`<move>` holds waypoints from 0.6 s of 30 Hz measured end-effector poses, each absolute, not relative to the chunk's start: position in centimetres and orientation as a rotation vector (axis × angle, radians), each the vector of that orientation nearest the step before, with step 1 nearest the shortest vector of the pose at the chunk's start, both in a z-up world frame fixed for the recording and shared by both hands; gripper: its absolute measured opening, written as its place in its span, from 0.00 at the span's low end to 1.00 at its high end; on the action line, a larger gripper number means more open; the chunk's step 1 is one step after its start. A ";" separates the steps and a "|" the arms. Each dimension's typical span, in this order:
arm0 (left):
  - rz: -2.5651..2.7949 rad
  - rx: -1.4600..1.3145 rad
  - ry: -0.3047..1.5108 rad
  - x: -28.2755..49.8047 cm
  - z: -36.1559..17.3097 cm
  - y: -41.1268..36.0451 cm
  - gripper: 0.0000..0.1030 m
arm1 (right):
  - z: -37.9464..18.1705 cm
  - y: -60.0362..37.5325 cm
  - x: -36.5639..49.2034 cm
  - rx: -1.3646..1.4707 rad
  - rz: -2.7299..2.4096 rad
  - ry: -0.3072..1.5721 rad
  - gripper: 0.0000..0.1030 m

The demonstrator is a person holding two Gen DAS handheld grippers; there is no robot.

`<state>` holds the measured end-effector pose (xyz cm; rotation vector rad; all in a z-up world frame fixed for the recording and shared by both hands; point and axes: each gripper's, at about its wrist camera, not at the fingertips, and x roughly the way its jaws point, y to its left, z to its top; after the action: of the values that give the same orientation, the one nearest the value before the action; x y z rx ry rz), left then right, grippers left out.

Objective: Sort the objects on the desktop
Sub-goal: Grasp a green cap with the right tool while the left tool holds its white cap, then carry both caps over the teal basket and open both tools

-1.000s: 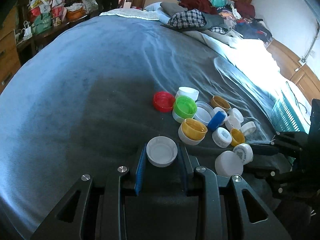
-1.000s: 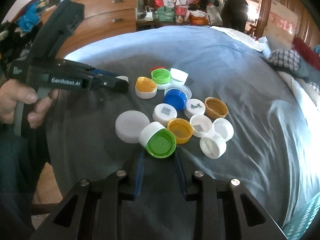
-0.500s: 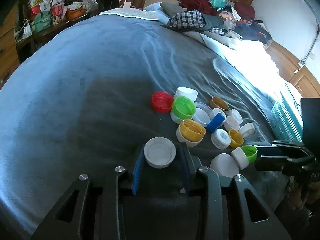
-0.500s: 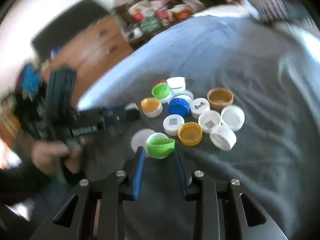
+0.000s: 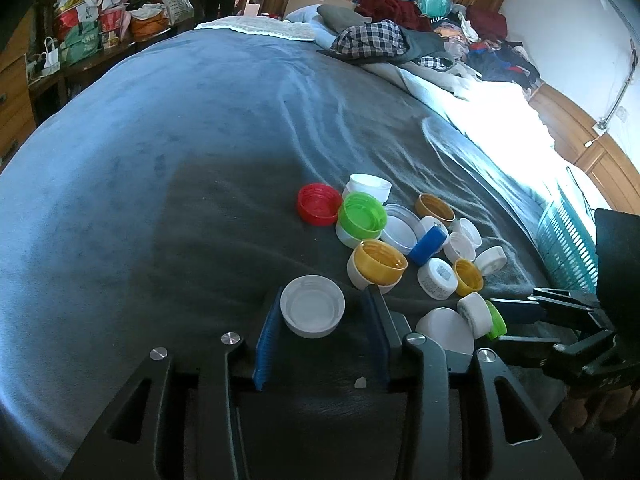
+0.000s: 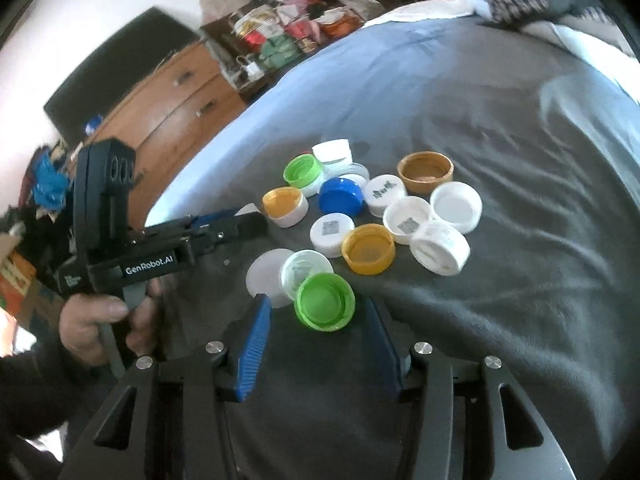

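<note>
Left gripper [image 5: 320,332] has its jaws apart around a white cap [image 5: 312,311], which rests open side up on the bed's grey blanket [image 5: 160,200]. Right gripper [image 6: 316,344] is likewise spread, a green cap [image 6: 324,301] lying tilted between its fingers, not clamped. Sorting looks barely begun: the remaining caps, white, yellow, blue [image 6: 341,196], red [image 5: 319,203] and brown, sit mixed in 1 cluster.

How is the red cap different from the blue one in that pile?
The red cap lies flat, hollow side up, at the pile's edge; the blue cap is propped on its rim, leaning among white caps. The red looks wider. Both are round, ridged plastic bottle caps on the grey blanket.
</note>
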<state>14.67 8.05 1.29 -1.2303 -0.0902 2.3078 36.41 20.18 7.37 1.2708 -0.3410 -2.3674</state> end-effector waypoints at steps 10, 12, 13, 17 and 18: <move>2.341 -1.197 -0.018 15.1 1.7 8.5 0.24 | 9.6 20.9 38.3 1.218 -2.440 -0.324 0.33; 2.352 -1.168 0.008 15.6 2.2 8.7 0.24 | 10.7 21.5 39.1 1.205 -2.477 -0.307 0.33; 2.365 -1.149 0.024 15.9 2.6 8.8 0.24 | 11.4 21.6 39.5 1.199 -2.499 -0.300 0.33; 2.389 -1.139 0.007 16.5 4.0 8.5 0.24 | 14.3 22.6 41.5 1.155 -2.595 -0.245 0.33; 2.393 -1.131 0.011 16.7 4.5 8.6 0.24 | 15.0 22.9 41.9 1.147 -2.615 -0.231 0.33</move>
<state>16.75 8.58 4.51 -1.1313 0.0111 2.3928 41.93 22.85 15.01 1.1473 -0.2307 -2.6152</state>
